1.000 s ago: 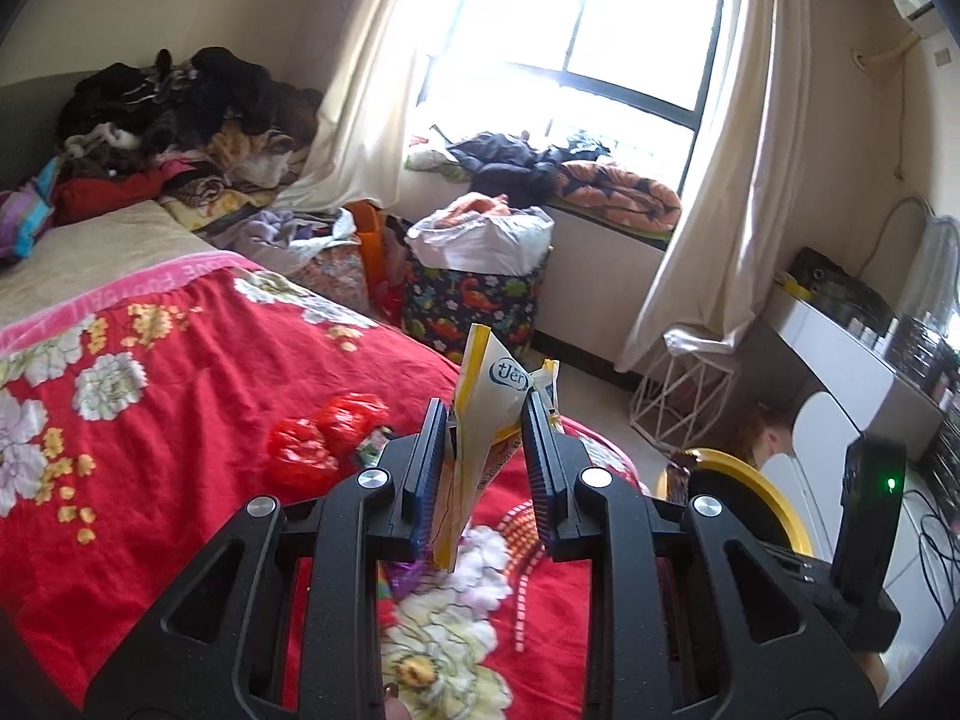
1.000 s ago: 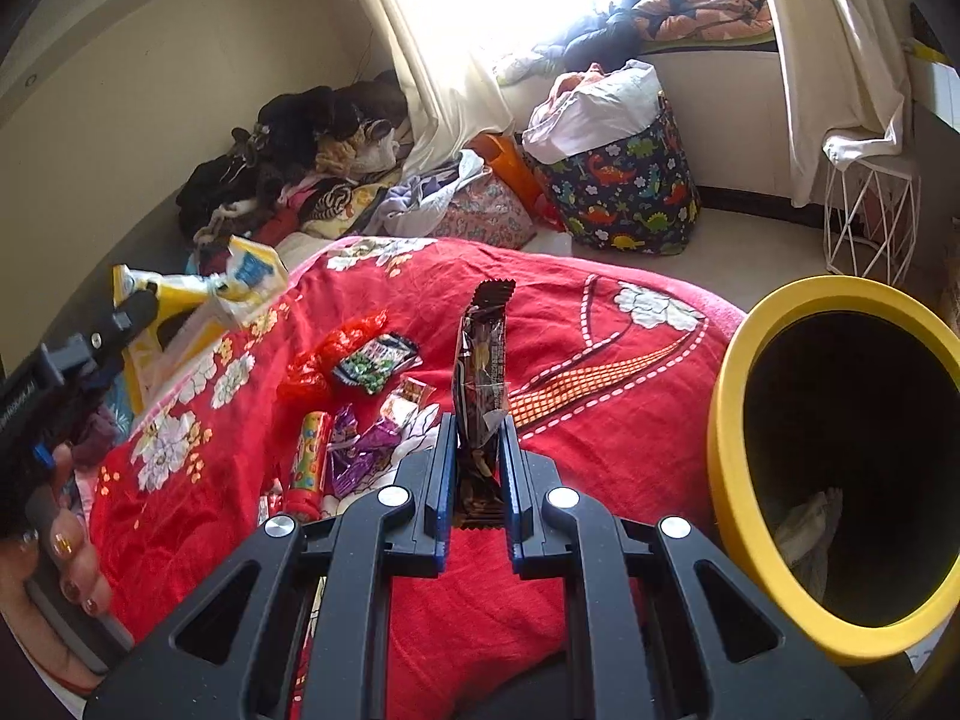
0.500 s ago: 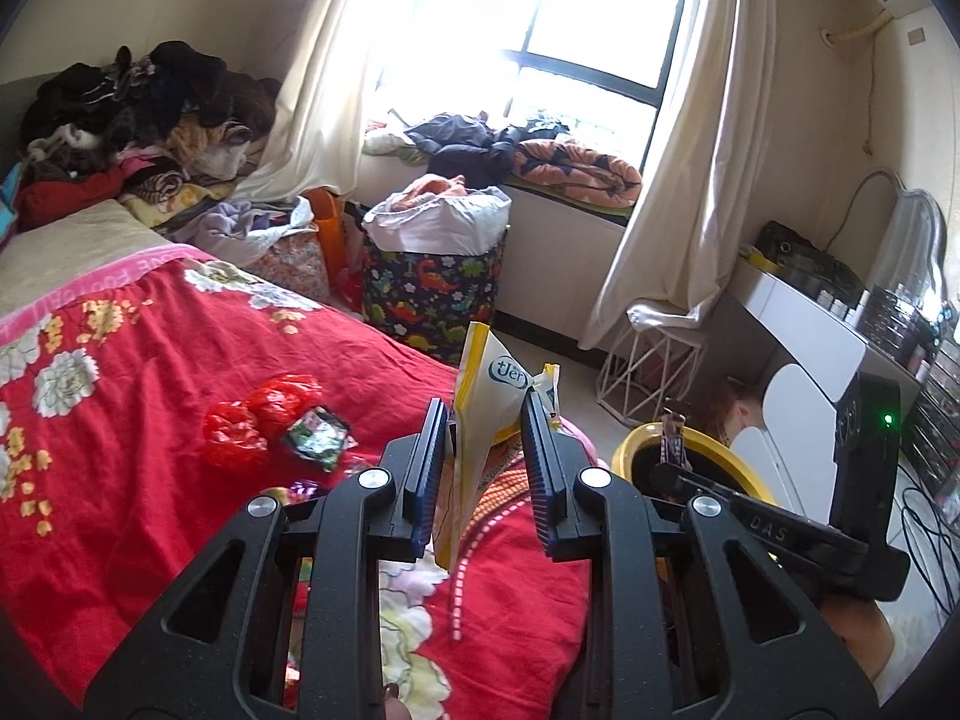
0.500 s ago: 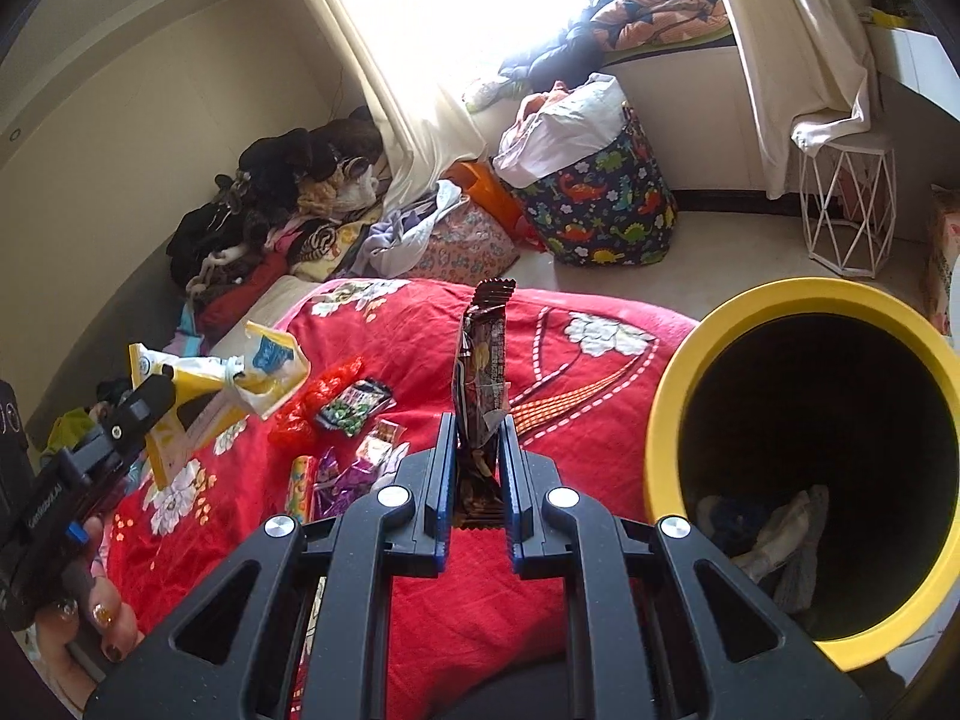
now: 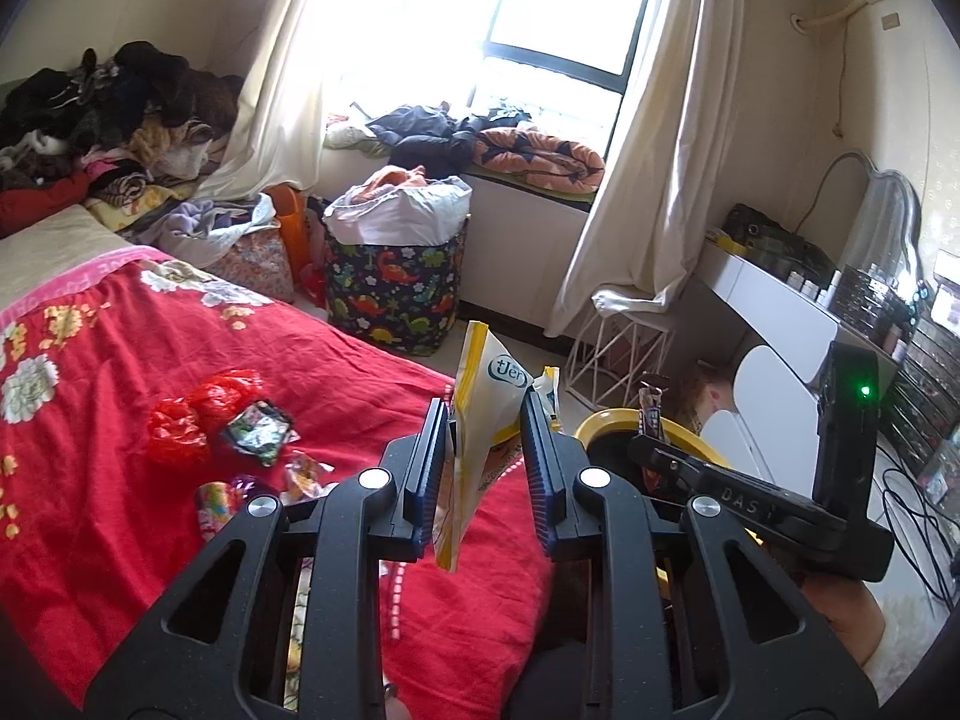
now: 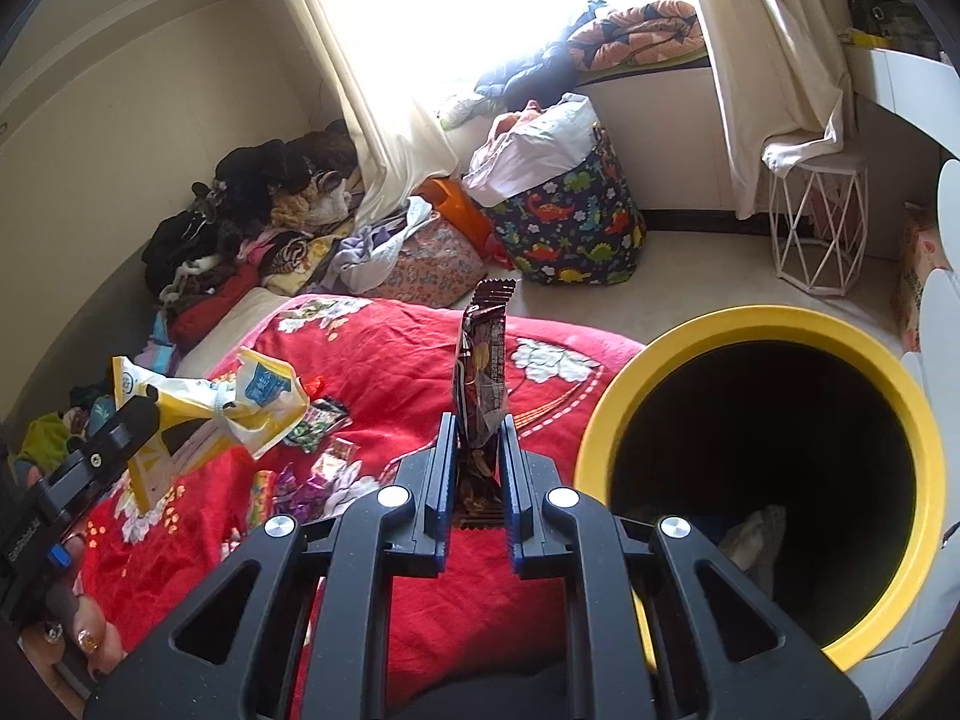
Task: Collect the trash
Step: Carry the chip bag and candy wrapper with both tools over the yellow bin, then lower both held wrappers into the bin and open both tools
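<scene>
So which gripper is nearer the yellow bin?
Right. The right gripper is beside the yellow bin rim; the left gripper is further back over the bed.

A yellow-white bag (image 5: 480,420) and dark brown wrapper (image 6: 480,384) stand upright, pinched; loose wrappers (image 5: 252,438) litter the red blanket.

The left gripper (image 5: 485,426) is held level and pointed forward, its two jaws clamped on a yellow-and-white bag (image 5: 480,414) that is pinched upright between the blue-padded fingers (image 5: 429,468); in the right wrist view it is seen at the far left, gripped from below by a hand (image 6: 66,630) with painted nails. The right gripper (image 6: 478,456) is likewise closed, a dark snack wrapper (image 6: 480,372) being pinched upright between its jaws; it is seen from the left wrist view at the right.
</scene>
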{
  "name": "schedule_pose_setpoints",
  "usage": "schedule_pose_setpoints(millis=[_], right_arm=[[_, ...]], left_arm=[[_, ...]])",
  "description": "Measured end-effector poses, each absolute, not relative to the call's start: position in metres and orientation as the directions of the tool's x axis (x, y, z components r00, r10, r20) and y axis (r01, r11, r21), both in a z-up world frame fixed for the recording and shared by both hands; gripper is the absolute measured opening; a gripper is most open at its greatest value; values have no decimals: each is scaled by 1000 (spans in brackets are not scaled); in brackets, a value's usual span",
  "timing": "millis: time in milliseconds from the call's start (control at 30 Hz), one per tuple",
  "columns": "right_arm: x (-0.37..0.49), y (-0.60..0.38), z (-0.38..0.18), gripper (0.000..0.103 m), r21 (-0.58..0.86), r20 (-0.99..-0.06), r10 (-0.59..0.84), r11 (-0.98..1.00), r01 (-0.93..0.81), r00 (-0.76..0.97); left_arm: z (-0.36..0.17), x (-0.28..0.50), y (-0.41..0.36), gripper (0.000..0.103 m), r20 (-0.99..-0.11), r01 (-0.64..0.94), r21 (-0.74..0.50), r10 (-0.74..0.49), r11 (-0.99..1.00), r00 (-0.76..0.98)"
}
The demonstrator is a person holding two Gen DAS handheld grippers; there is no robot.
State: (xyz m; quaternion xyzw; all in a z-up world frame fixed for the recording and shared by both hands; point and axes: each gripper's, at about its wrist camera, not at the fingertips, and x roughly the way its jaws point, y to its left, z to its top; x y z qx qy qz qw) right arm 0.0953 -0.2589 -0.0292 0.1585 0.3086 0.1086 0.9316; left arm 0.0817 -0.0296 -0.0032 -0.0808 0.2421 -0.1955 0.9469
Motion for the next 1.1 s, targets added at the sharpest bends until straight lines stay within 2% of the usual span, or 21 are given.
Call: schedule_pose_setpoints(millis=[367, 1100], right_arm=[[88, -297, -28, 13, 336, -536, 210, 942, -22, 818], [90, -356, -46, 13, 369, -579, 126, 921, 121, 806]], left_arm=[[-15, 91, -68, 19, -449, 374, -267, -458, 888, 767], [-20, 93, -133, 18, -471, 492, -190, -518, 850, 714]])
